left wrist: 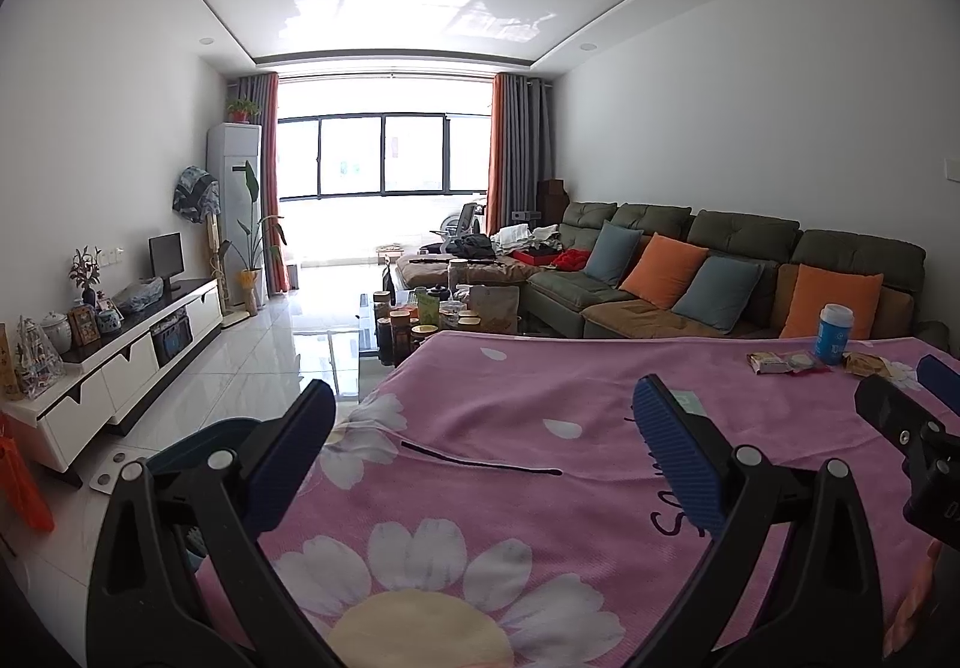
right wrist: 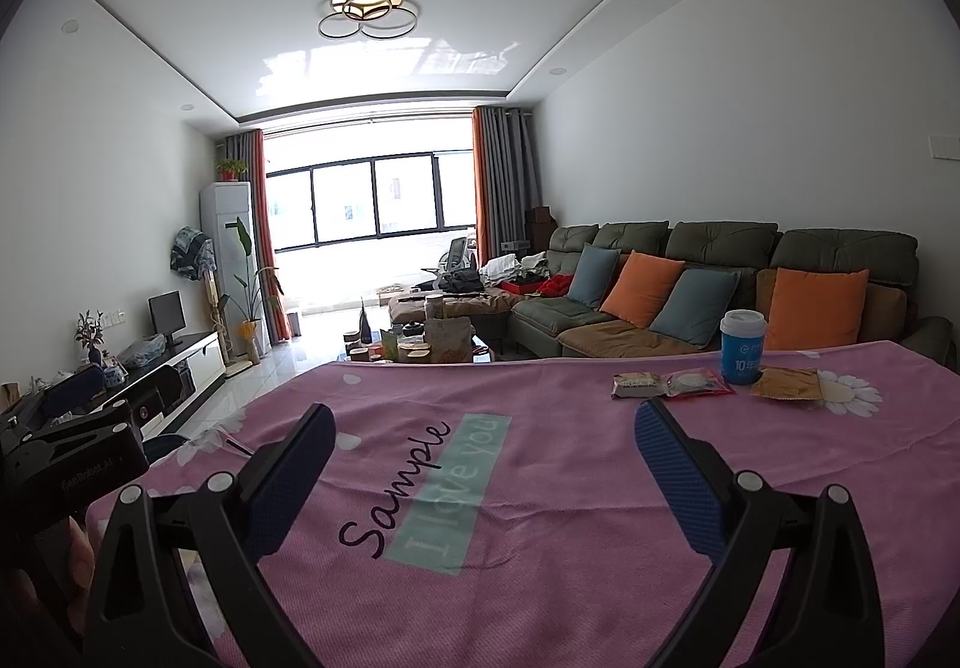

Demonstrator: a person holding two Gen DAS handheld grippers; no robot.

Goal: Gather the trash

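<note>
Your left gripper [left wrist: 486,428]: hovering with fingers apart, gripping nothing.
Your right gripper [right wrist: 486,449]: fingers spread, empty.
Wrappers [right wrist: 672,384]: lying well ahead of both, beside the blue cup [right wrist: 741,346] at the tablecloth's [right wrist: 540,548] far right edge.

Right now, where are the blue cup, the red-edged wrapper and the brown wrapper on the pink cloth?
blue cup [right wrist: 742,353]: right wrist view, on its blue label.
red-edged wrapper [right wrist: 696,384]: right wrist view, on its pale middle.
brown wrapper [right wrist: 786,385]: right wrist view, on its flat brown face.
</note>
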